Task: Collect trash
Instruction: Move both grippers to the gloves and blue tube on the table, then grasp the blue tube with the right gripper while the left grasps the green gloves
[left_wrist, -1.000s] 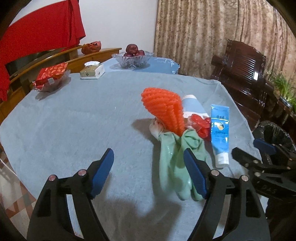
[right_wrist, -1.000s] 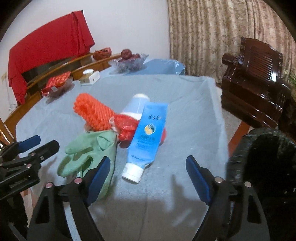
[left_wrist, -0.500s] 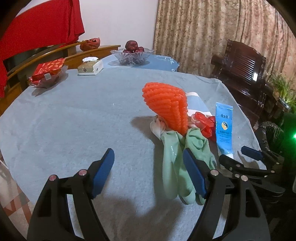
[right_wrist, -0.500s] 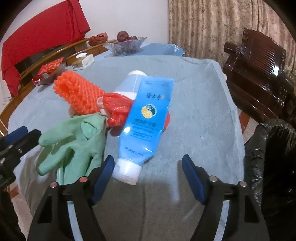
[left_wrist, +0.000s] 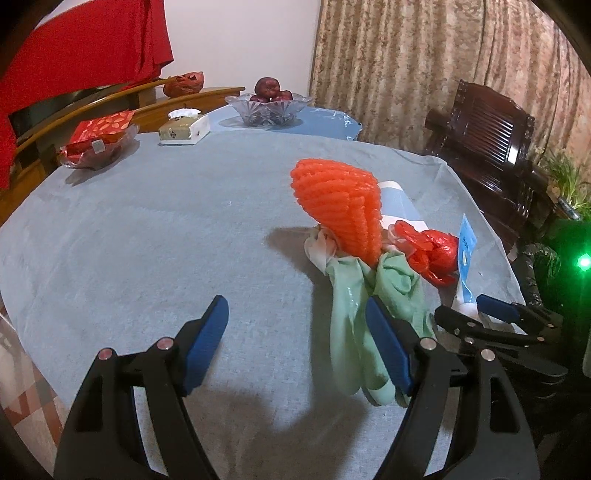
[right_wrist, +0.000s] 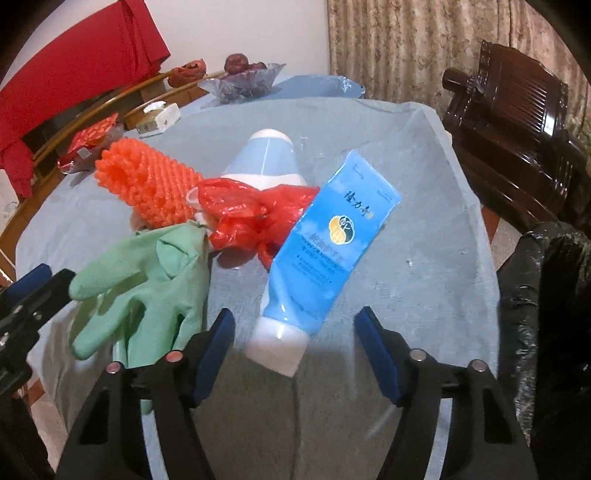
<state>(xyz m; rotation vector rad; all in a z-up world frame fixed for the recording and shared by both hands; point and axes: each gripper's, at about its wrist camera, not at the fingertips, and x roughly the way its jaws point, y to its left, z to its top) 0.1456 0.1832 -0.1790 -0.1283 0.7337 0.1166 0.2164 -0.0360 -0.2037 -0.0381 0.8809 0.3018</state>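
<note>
- The right gripper (right_wrist: 294, 347) sits at the bottom centre of its view, jaws closing, with the white cap of the blue tube (right_wrist: 325, 258) between the blue pads but not yet pressed by them.
- The tube's long axis runs from its cap at lower centre up to its flat crimped end at upper right; it lies on the grey-blue tablecloth (right_wrist: 424, 229).
- Just left of the tube is a crumpled red plastic bag (right_wrist: 251, 216), behind it a pale blue bottle (right_wrist: 269, 155) pointing up the frame, further left an orange foam net (right_wrist: 147, 188).
- A green rubber glove (right_wrist: 147, 280) lies at lower left, fingers towards the lower left.
- A black bin bag (right_wrist: 546, 295) fills the right edge.
- The left gripper (left_wrist: 295, 332) holds its jaws wide apart over bare cloth, clamped on nothing; the glove lies beside its right pad.
</note>
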